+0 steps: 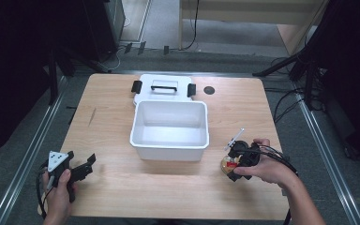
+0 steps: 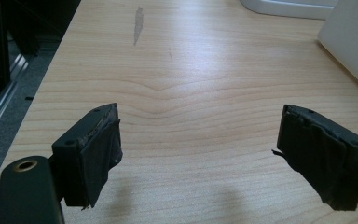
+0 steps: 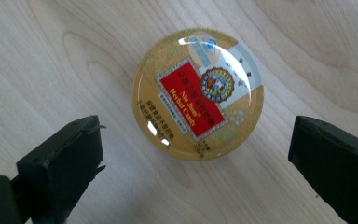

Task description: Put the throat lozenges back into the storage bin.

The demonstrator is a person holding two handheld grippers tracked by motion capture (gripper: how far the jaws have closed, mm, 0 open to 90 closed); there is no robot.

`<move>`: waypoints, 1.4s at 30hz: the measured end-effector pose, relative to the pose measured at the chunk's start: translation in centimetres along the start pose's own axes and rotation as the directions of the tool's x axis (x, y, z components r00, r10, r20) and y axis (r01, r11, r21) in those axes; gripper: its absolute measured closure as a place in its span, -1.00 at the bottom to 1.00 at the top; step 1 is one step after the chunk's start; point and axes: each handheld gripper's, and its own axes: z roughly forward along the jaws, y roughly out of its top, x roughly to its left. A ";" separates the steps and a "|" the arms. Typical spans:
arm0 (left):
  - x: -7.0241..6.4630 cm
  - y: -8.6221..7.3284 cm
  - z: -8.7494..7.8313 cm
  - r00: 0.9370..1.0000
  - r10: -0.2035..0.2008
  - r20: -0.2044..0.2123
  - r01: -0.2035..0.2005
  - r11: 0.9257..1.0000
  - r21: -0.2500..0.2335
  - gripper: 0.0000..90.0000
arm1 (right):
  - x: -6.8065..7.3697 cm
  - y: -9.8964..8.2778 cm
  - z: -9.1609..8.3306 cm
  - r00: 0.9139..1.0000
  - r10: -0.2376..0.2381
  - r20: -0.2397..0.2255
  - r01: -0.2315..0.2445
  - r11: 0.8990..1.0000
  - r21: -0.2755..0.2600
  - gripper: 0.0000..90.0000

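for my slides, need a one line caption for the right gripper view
Open right gripper poised over a round herbal candy tin lying flat on the wooden table.

Light wooden table point(image 1: 122, 187), white open box point(image 1: 169, 150) mid-table, its lid point(image 1: 161, 83) behind, round candy tin point(image 3: 198, 93) right

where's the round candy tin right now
The candy tin lies flat on the wooden table near its front right, directly under the open right gripper, to the right of the white bin; nothing touches it.
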 end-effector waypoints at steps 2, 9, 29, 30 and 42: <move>0.0 0.0 0.0 1.000 -0.001 0.000 0.001 1.000 0.001 -0.69 | 0.0 0.4 0.2 1.000 0.002 -0.001 -0.002 1.000 0.011 -0.91; 0.1 0.0 0.0 1.000 -0.002 0.002 0.002 1.000 0.002 -0.69 | -0.1 0.9 0.7 1.000 0.006 0.003 -0.006 1.000 0.027 -0.87; 0.1 0.0 0.0 1.000 -0.005 0.002 0.005 1.000 0.000 -0.69 | 0.1 1.9 2.0 1.000 0.026 0.008 -0.027 0.999 0.042 -0.69; 0.1 0.0 0.0 1.000 -0.005 0.002 0.005 1.000 0.000 -0.69 | 0.1 1.9 2.2 0.999 0.034 0.009 -0.034 0.998 0.045 -0.67; 0.1 0.0 0.0 1.000 -0.004 0.001 0.004 1.000 0.002 -0.69 | -0.3 1.7 2.6 0.999 0.049 0.008 -0.049 0.998 0.038 -0.55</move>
